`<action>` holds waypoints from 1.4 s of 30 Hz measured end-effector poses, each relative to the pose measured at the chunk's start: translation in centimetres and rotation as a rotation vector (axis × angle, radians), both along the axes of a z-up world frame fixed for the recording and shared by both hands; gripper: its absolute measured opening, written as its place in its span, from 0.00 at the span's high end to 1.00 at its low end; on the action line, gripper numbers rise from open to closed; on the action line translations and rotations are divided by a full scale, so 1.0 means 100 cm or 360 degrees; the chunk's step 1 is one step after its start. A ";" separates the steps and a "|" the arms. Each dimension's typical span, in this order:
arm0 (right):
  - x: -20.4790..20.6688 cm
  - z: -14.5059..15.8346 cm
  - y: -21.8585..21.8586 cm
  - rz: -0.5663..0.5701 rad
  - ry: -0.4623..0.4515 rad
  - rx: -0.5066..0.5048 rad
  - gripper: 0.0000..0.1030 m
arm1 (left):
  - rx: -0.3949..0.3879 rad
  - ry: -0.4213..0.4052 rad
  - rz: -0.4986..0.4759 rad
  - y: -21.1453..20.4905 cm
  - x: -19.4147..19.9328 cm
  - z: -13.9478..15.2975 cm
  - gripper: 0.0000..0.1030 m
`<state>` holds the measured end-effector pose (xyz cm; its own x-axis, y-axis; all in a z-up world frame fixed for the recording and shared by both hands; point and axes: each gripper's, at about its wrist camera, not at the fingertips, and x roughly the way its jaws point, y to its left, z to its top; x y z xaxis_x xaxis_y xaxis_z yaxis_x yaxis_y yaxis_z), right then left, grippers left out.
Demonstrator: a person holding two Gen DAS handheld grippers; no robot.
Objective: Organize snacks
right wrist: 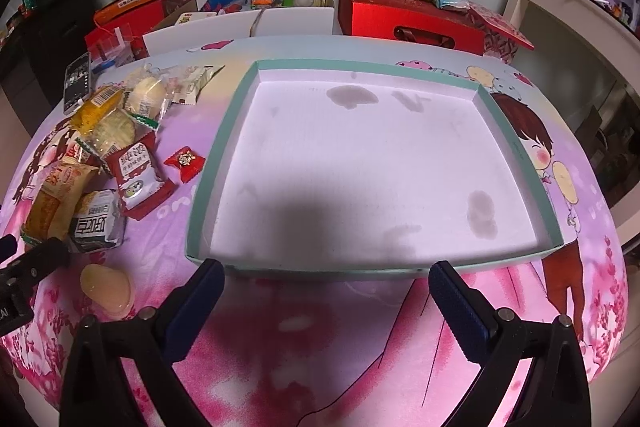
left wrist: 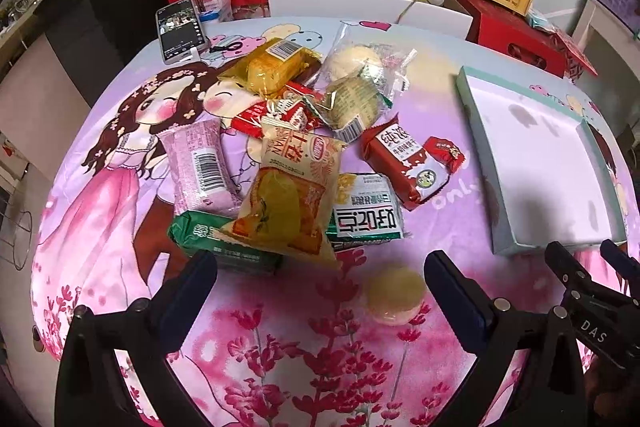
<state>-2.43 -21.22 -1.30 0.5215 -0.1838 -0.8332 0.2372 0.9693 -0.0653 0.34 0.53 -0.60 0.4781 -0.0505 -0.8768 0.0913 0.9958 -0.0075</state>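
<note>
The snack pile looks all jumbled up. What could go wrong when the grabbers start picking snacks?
1. The snacks overlap: the orange bag lies across the green pack, so pulling one may drag others.
2. The round jelly looks smooth; it may slip from the jaws of the left gripper.
3. The tray has a raised rim, so a low-carried snack might catch on it. The right gripper sits just before that rim.

A round table under a pink cartoon-print cloth [left wrist: 120,219] bears a heap of wrapped snacks [left wrist: 288,147], a shallow teal-rimmed cardboard tray [right wrist: 218,147], a smartphone [left wrist: 180,29] and a pale round jelly cup [left wrist: 394,293].
</note>
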 end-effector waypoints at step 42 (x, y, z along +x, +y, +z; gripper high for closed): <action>0.001 -0.006 -0.007 -0.0033 0.0030 0.0049 0.00 | 0.0019 0.0018 0.0041 0.002 0.003 -0.011 0.00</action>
